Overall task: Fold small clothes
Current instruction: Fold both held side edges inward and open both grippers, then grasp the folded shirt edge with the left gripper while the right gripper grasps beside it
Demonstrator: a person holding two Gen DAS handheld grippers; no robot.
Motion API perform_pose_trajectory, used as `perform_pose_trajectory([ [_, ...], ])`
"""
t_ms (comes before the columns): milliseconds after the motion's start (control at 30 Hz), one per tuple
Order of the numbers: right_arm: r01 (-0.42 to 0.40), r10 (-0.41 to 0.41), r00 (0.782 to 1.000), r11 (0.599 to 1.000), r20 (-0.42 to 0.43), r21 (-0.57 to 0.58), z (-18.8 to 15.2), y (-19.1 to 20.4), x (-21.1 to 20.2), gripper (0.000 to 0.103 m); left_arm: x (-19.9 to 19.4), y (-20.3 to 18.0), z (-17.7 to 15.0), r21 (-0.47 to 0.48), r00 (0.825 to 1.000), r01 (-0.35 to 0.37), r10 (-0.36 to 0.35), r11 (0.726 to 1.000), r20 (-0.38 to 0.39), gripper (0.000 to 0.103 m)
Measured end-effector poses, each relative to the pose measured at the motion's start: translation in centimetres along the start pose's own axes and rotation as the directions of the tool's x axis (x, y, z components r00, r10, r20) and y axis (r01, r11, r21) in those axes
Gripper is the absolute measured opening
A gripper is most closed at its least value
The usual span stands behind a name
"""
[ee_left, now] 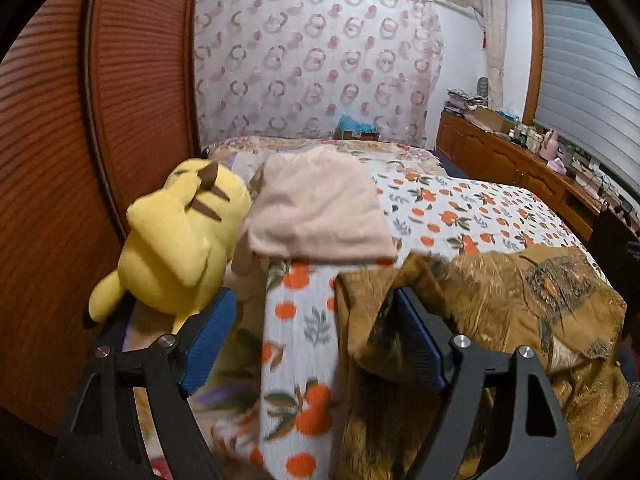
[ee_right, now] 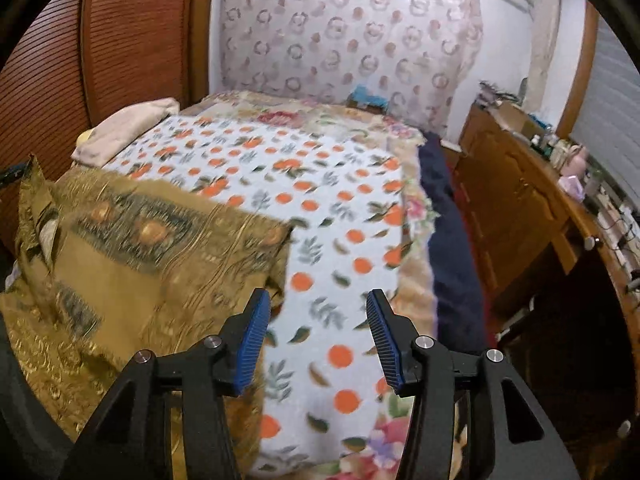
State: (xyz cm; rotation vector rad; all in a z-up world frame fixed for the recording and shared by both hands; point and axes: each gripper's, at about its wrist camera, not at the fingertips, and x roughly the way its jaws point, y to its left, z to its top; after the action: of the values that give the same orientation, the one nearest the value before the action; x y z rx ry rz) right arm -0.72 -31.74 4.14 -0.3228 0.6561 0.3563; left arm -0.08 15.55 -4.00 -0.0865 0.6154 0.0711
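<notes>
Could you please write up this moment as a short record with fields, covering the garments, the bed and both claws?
Surface: bed with orange-print sheet
Garment in work: golden-brown patterned garment, lying loosely bunched on the sheet
Other garment: pink folded cloth, at the far left of the bed
Beside it: yellow plush toy
Left claw: open, holding nothing
Right claw: open, holding nothing

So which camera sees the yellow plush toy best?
The left wrist view: the plush toy fills its left side, lying beside the folded pink cloth. The right wrist view shows only a yellow sliver behind that cloth.
</notes>
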Motion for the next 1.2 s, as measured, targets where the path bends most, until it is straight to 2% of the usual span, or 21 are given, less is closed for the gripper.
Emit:
perform_pose_trajectory([
  [167,-0.040,0.038,0.998,0.999,0.040,0.029,1.2,0.4,1.1,0.054,-1.5,0.0,2.1,0.008,0.998,0.019,-0.020,1.000,0.067,0.081],
  [233,-0.070,0.068,0.996,0.997,0.051,0.040,1.7,0.9,2.1,0.063,-1.5,0.1,2.7,0.005,0.998,0.017,-0.017,1.000,0.069,0.081],
  [300,-0.096,0.093,0.994,0.994,0.052,0.051,2.2,1.2,3.2,0.064,-1.0,-0.2,3.1,0.014,0.998,0.007,-0.008,1.000,0.059,0.081],
  [633,-0.161,0.158,0.986,0.986,0.058,0.048,4.1,1.8,8.0,0.065,5.1,-1.2,3.3,0.035,0.997,0.013,-0.010,0.999,-0.075,0.081],
  [900,-0.130,0.130,0.991,0.991,-0.007,0.025,3.9,2.8,11.0,0.067,9.3,-1.5,2.4,0.015,0.979,0.071,-0.066,0.997,-0.194,0.081],
  [1100,-0.132,0.135,0.989,0.990,-0.061,0.049,2.9,2.1,12.8,0.067,11.5,-1.6,0.7,0.005,0.955,0.094,-0.089,0.996,-0.284,0.062],
  [1200,-0.141,0.145,0.987,0.988,-0.074,0.059,2.7,2.0,13.2,0.067,11.9,-1.7,0.0,0.002,0.945,0.111,-0.105,0.994,-0.309,0.057],
])
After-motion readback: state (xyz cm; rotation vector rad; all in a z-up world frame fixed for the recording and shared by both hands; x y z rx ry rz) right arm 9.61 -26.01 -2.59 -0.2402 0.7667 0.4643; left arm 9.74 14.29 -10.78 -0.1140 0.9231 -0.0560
